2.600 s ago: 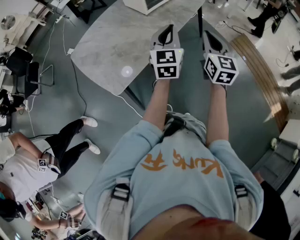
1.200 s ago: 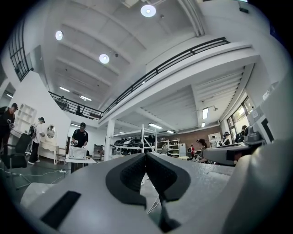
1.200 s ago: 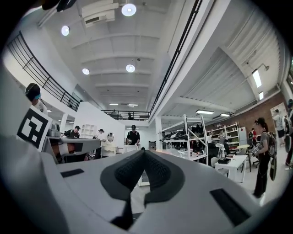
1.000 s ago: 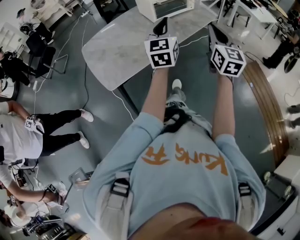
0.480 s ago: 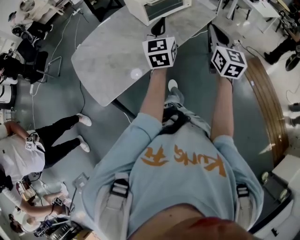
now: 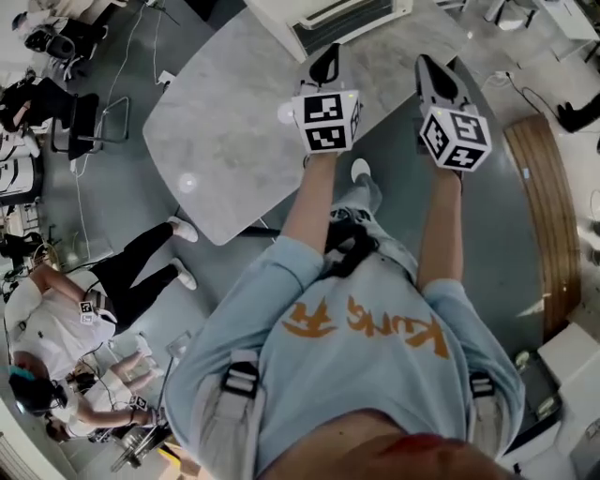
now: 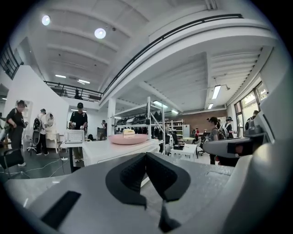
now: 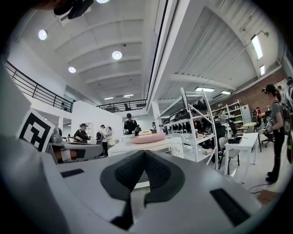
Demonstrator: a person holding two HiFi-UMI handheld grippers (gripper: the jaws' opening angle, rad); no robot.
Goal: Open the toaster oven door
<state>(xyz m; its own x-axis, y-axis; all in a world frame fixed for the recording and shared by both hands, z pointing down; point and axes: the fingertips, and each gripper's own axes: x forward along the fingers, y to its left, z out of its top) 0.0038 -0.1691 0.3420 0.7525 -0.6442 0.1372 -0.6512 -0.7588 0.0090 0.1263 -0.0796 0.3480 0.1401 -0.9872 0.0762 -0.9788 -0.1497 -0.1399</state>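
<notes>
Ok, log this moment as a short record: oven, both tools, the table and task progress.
toaster oven: white, at the table's far end, untouched
on top: pink plate
left tool: shut, empty, pointed toward the toaster oven
right tool: shut, empty, pointed toward the toaster oven
table: grey marble top, near part bare
progress: approach only; neither tool has reached the door yet
</notes>
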